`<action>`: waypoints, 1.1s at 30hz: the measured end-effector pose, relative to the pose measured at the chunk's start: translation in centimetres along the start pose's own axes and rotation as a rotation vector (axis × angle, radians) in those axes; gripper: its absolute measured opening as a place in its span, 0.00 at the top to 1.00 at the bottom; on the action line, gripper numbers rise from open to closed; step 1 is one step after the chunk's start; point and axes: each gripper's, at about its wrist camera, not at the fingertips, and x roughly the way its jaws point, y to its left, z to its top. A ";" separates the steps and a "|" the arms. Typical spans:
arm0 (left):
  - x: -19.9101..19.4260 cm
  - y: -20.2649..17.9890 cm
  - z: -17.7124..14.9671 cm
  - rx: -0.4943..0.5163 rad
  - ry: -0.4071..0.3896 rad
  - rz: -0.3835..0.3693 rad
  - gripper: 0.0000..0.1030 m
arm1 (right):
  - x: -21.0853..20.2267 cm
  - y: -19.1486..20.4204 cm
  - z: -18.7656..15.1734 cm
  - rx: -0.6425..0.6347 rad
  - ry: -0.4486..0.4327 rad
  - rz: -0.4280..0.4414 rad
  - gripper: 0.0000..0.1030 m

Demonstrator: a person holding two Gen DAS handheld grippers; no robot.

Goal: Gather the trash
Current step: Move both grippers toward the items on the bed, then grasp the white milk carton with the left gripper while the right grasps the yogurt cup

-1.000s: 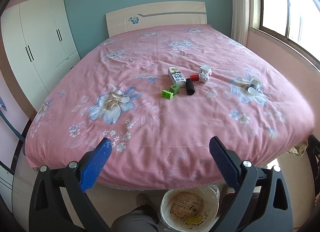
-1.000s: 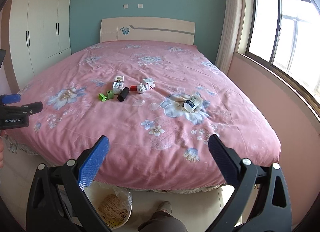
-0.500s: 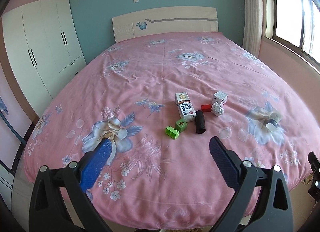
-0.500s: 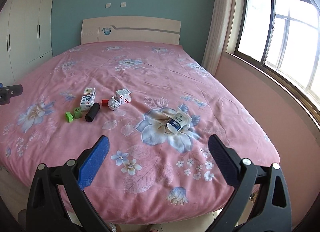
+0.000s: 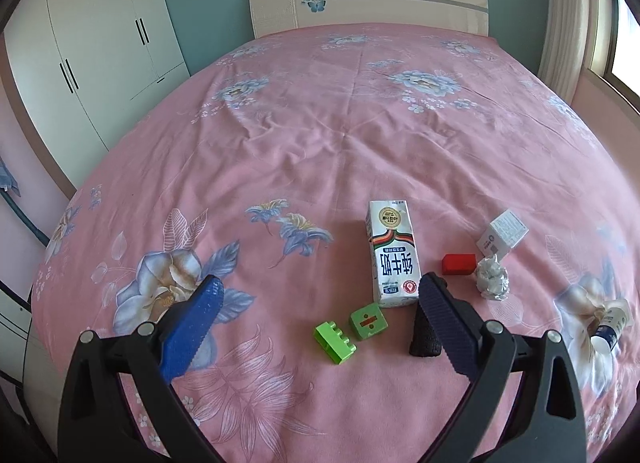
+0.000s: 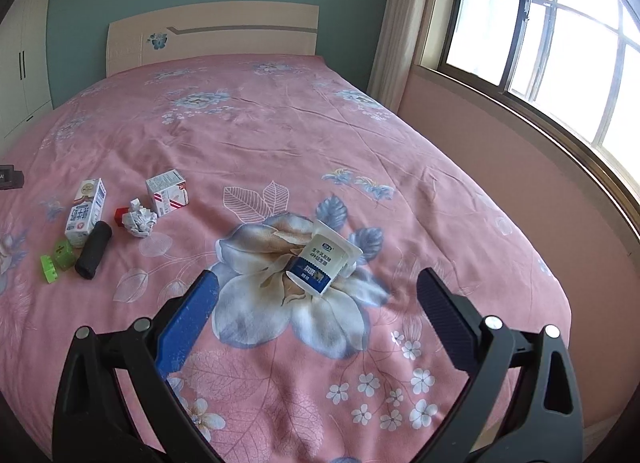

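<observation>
A white milk carton (image 5: 393,255) lies flat on the pink floral bed, just beyond my open, empty left gripper (image 5: 320,293). A crumpled paper ball (image 5: 492,277) and a small white box (image 5: 502,233) lie to its right. The carton (image 6: 85,212), paper ball (image 6: 139,219) and box (image 6: 167,192) also show at the left of the right wrist view. A white and blue yogurt cup (image 6: 320,261) lies on its side just ahead of my open, empty right gripper (image 6: 318,291); it also shows at the right edge of the left wrist view (image 5: 610,327).
Two green toy blocks (image 5: 334,341) (image 5: 368,321), a black cylinder (image 5: 424,335) and a red block (image 5: 458,263) lie near the carton. A white wardrobe (image 5: 100,43) stands left of the bed. A window (image 6: 560,43) and pink wall are on the right.
Both grippers moved forward and in over the bed toward the items. The bin on the floor at the bed's foot has dropped out of view. Both grippers stayed open.
</observation>
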 end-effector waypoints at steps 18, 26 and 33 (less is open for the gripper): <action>15.6 -6.8 3.6 0.039 0.174 0.067 0.04 | 17.3 -2.9 1.5 0.325 0.308 0.013 0.07; 16.6 -8.1 2.0 0.049 0.262 -0.010 0.04 | 19.8 -3.1 -0.3 0.398 0.398 0.098 0.34; 17.4 -9.1 1.2 0.066 0.293 -0.074 0.47 | 19.8 -2.7 -0.1 0.328 0.381 0.093 0.51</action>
